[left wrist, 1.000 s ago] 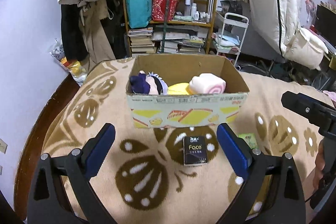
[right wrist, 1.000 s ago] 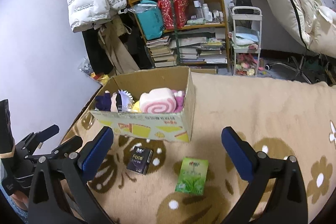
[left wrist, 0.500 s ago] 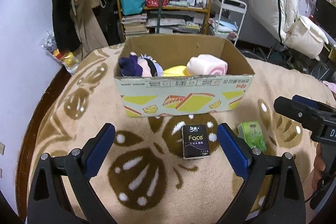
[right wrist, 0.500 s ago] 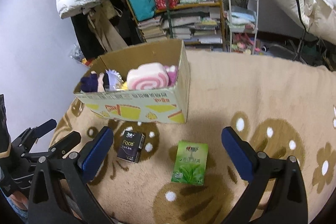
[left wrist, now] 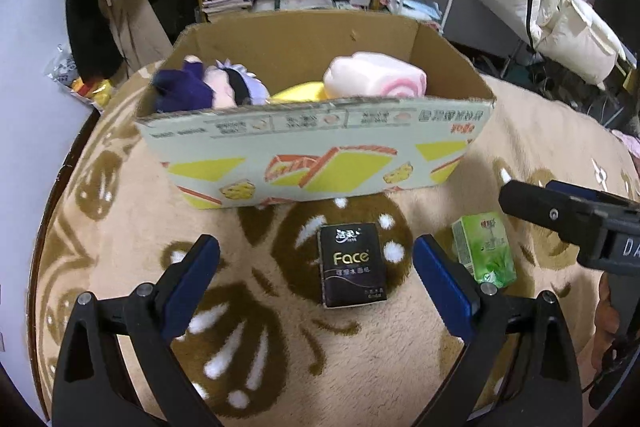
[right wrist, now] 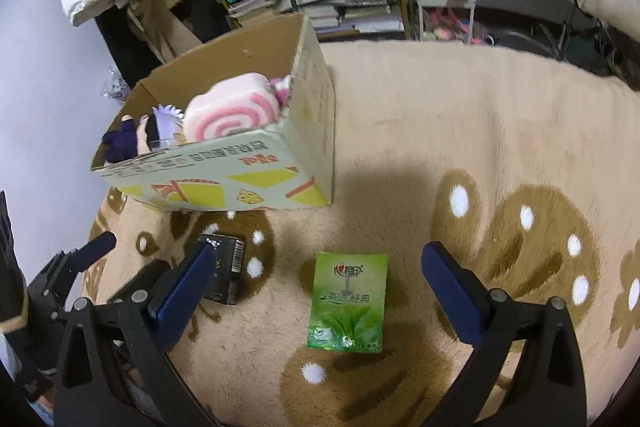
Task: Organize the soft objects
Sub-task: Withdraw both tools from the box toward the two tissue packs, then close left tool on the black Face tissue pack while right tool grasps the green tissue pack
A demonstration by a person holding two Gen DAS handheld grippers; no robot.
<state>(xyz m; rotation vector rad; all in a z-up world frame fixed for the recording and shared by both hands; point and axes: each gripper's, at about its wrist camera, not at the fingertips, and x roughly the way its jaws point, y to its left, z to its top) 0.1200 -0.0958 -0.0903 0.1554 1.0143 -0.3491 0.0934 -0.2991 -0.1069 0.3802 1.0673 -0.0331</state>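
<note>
Hovering wide open and empty, the left gripper (left wrist: 316, 267) has the black pack (left wrist: 353, 270) lying lengthwise between its fingers, while the right gripper (right wrist: 316, 283), also open, frames the green pack (right wrist: 347, 303) on the rug (right wrist: 500, 147).

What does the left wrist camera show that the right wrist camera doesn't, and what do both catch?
Only the left wrist view shows the yellow plush in the cardboard box and the front of the black Face tissue pack, framed by the open left gripper.

Only the right wrist view shows the open right gripper framing the green tissue pack.

Both show the box, both packs, the pink swirl-roll plush and the purple doll.
</note>
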